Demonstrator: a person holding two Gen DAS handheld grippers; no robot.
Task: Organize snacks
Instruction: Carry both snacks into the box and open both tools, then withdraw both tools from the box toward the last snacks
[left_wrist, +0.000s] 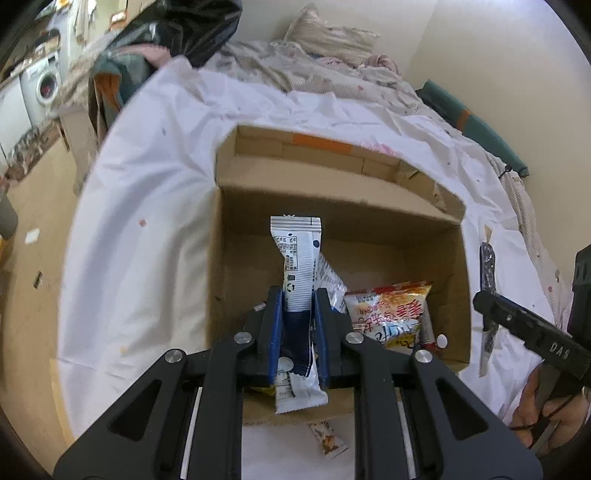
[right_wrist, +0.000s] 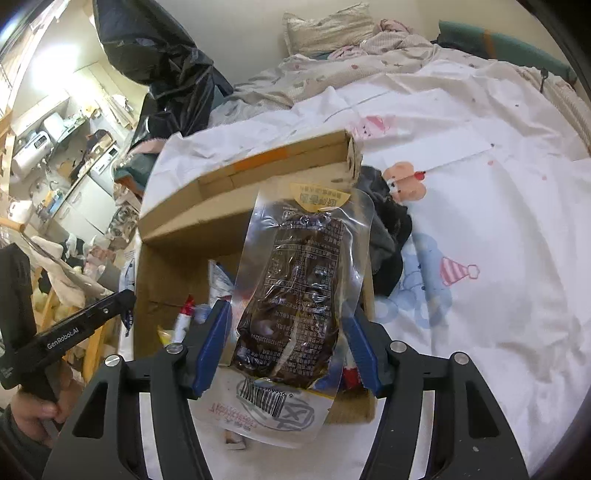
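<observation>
Cardboard: one open brown cardboard box (left_wrist: 369, 206), flaps raised, standing on a bed covered by a white printed sheet (left_wrist: 147, 192).

Contents of box, left wrist view: one red-and-yellow printed snack bag (left_wrist: 388, 314) lying flat on the floor of the box toward its right side; further silver-white striped wrappers (left_wrist: 328, 277) just beside it, partly hidden behind the held stick.

Left gripper (left_wrist: 298, 295): blue-padded jaws closed on a slim white-and-navy snack stick pack (left_wrist: 299, 266), held upright above the box interior, its lower end hanging out below the jaws.

Right gripper (right_wrist: 288, 321): blue-padded jaws clamped on either side of a clear plastic pouch of dark brown snack (right_wrist: 295, 280), barcode end nearest the camera, yellow label at the far end. Pouch is held over the right half of the box.

Loose items: one small orange-patterned wrapped snack (left_wrist: 327, 439) lying on the sheet just outside the near wall of the box. Dark bundle of cloth (right_wrist: 388, 236) against the box's right side.

Surroundings: black plastic bag (right_wrist: 159, 48) beyond the box; beige pillow (right_wrist: 328, 27) at the head of the bed.
</observation>
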